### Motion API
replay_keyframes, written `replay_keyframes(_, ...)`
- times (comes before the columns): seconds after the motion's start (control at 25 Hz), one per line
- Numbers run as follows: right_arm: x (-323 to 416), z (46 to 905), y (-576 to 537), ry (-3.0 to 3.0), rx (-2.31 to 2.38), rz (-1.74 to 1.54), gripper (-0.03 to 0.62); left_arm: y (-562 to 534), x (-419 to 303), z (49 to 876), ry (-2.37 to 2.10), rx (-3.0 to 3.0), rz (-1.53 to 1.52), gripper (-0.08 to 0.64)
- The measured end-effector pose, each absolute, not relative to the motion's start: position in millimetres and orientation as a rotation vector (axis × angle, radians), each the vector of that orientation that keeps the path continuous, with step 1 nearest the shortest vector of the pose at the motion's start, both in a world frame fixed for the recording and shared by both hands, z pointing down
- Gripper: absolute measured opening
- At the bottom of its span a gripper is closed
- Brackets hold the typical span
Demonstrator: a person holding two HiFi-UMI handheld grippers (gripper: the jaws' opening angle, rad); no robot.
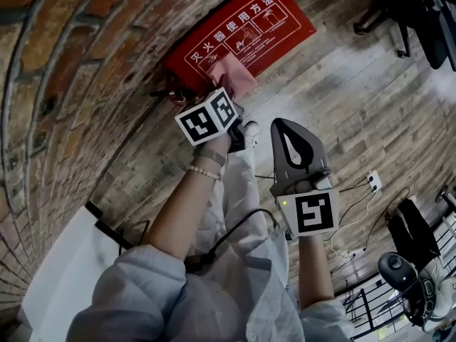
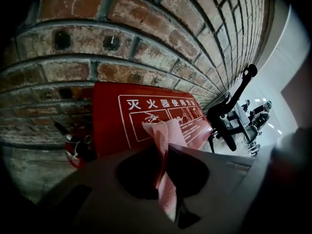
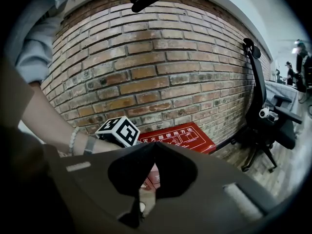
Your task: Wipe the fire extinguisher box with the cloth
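The red fire extinguisher box (image 1: 274, 21) with white print lies low against the brick wall. A pink cloth (image 1: 236, 78) hangs over its near edge. My left gripper (image 1: 229, 95), marker cube on top, is shut on the cloth (image 2: 165, 139), which sticks out between the jaws just in front of the box (image 2: 109, 118). My right gripper (image 1: 282, 124) is held back from the box, to the right of the left one, shut with nothing in it. In the right gripper view its closed tips (image 3: 155, 144) point at the box (image 3: 192, 134) and the left cube (image 3: 118, 130).
A small red extinguisher (image 2: 77, 151) stands left of the box. The brick wall (image 1: 64, 84) curves along the left. A black office chair (image 3: 265, 116) stands to the right. A power strip (image 1: 373, 182) and cables lie on the wooden floor. A white panel (image 1: 60, 276) sits at lower left.
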State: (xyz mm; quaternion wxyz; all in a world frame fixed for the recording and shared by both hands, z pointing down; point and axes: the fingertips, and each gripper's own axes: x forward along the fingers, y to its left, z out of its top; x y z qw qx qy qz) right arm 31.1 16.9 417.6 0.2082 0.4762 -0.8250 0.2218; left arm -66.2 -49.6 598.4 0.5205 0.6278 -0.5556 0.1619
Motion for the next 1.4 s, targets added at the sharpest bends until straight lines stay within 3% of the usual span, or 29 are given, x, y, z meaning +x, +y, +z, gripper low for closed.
replay_keyframes(1.08, -13, 414, 33, -2.344, 1.253, 0.576, 0.008, 19, -162, 604, -1.460, 1.408, 0.363, 0.011)
replay_keyframes(1.4, -13, 384, 37, -2.352, 1.273, 0.523, 0.008, 8, -159, 550, -1.454, 1.522, 0.271, 0.011)
